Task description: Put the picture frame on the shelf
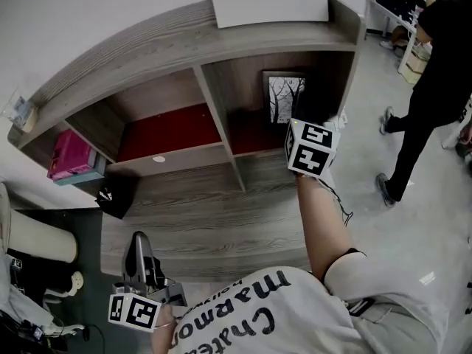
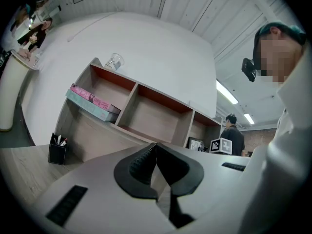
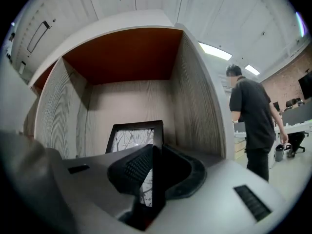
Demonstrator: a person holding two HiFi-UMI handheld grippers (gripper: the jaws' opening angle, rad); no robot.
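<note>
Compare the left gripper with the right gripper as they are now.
Grip: the right gripper is shut on the edge of the picture frame, while the left gripper is shut on nothing.
Place: the right gripper reaches into the right compartment of the shelf, while the left gripper hangs low near the front edge of the desk, close to the person's body.
Shared: both are hand-held and have the same black ribbed jaws.
</note>
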